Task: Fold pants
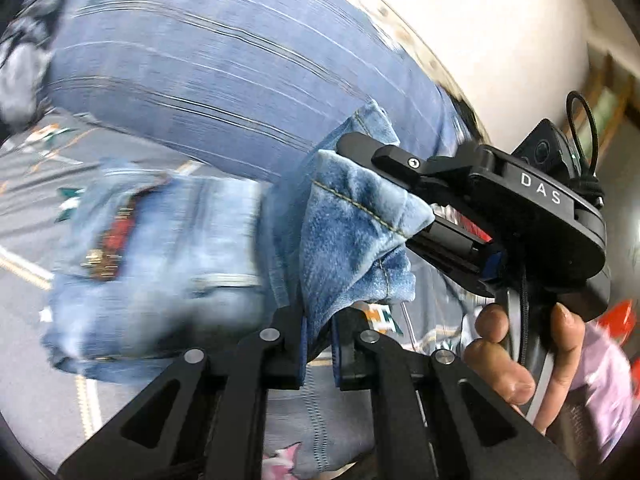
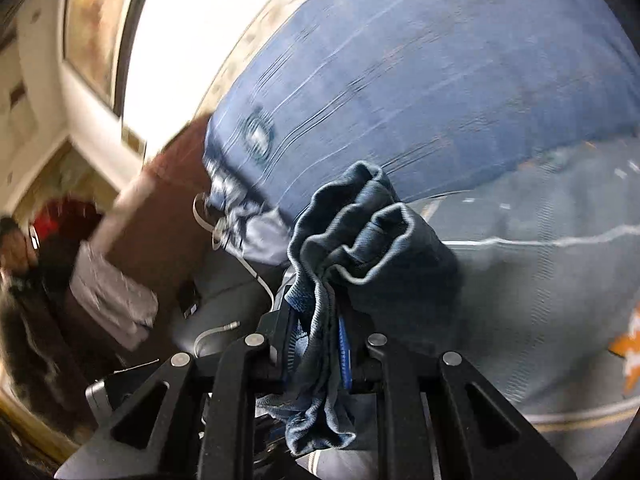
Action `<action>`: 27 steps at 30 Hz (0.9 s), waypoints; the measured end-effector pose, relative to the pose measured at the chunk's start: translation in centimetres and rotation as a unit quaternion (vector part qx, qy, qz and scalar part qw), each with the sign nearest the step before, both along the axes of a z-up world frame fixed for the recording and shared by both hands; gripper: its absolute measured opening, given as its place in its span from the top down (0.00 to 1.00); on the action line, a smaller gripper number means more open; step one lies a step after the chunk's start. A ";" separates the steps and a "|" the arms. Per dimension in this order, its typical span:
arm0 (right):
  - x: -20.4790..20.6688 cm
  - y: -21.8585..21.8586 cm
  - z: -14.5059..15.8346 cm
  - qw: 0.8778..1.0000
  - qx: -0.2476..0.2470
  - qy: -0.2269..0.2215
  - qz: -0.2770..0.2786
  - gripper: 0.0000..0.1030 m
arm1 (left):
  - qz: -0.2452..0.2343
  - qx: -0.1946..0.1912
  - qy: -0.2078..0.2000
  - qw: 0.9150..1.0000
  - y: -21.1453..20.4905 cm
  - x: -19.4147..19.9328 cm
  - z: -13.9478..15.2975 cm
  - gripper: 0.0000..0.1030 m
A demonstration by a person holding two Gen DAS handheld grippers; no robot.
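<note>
Light blue jeans (image 1: 352,216) hang bunched between both grippers above a grey patterned bed sheet (image 1: 32,200). Their waist part, with a red label (image 1: 112,240), droops blurred at the left. At the bottom of the left wrist view, my left gripper (image 1: 318,344) is shut on a fold of denim. My right gripper (image 1: 400,200) comes in from the right, held by a hand (image 1: 500,352), and clamps the stitched hem. In the right wrist view, my right gripper (image 2: 316,344) is shut on a gathered wad of the jeans (image 2: 360,232), which spills above and below the jaws.
A big blue striped pillow (image 1: 220,80) (image 2: 400,80) lies just behind the jeans. A white cable (image 2: 248,264) and brown furniture (image 2: 168,200) are at the left of the right wrist view, with a person (image 2: 16,248) at the far left edge. A pink sleeve (image 1: 600,380) shows at the right.
</note>
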State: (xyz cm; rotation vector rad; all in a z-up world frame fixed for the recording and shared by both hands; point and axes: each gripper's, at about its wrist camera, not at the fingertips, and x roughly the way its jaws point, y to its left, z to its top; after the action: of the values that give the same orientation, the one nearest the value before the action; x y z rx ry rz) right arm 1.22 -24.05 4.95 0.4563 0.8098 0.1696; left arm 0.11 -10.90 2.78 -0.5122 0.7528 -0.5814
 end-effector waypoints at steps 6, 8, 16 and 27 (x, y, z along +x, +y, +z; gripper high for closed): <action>7.5 6.0 -5.1 0.995 -0.040 0.075 0.053 0.83 | 0.063 -0.079 0.076 0.992 6.1 1.3 -3.6 0.85; 9.7 7.4 -8.1 0.991 -0.051 0.112 0.056 0.82 | 0.078 -0.089 0.114 0.986 7.7 2.0 -5.5 0.84; 11.7 6.4 -15.4 0.984 -0.026 0.166 0.060 0.73 | 0.077 -0.070 0.168 0.980 9.4 3.4 -9.2 0.73; 11.4 4.8 -15.2 0.984 0.099 0.140 0.053 0.47 | 0.084 -0.020 0.159 0.983 8.8 4.5 -9.2 0.66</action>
State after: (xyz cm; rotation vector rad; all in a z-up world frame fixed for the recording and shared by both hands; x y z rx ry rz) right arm 12.65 -19.25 -10.26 0.6344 1.1009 0.2914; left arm 4.61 -2.06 -6.40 -0.7097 0.9908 -0.3603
